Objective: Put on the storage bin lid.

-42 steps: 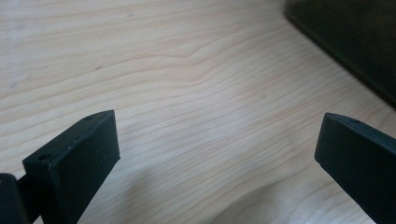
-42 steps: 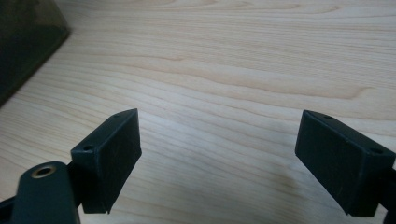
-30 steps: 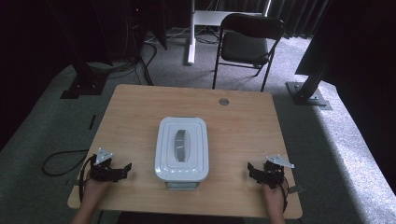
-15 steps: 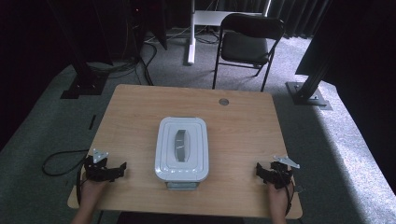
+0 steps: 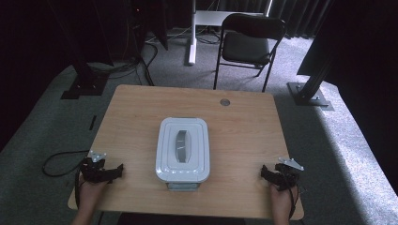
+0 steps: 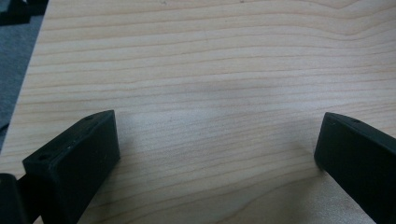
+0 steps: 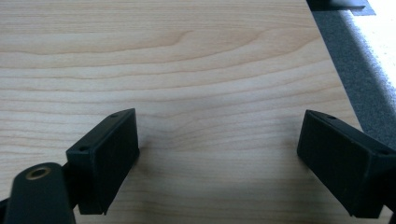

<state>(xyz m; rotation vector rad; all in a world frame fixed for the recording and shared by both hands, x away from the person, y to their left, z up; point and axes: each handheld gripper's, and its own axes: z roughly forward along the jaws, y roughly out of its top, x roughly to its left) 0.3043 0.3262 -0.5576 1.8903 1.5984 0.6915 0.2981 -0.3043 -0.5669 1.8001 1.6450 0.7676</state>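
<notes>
The lidded plastic box (image 5: pixel 183 150) sits mid-table (image 5: pixel 244 126). Looks stiff, light and a bit slick, so I'd grab the lid handle (image 5: pixel 180 143). Left gripper (image 5: pixel 111 172) and right gripper (image 5: pixel 268 172) both gape wide, empty.

The table (image 5: pixel 141 117) is pale wood with clear grain and a smooth, matt finish. At the frame's centre, the lidded box (image 5: pixel 183 149) looks like smooth grey-white plastic with a slight sheen. Both grippers, lower left (image 5: pixel 115 171) and lower right (image 5: pixel 266 173), have matt black plastic jaws. The floor (image 5: pixel 47 126) is rough grey carpet.
</notes>
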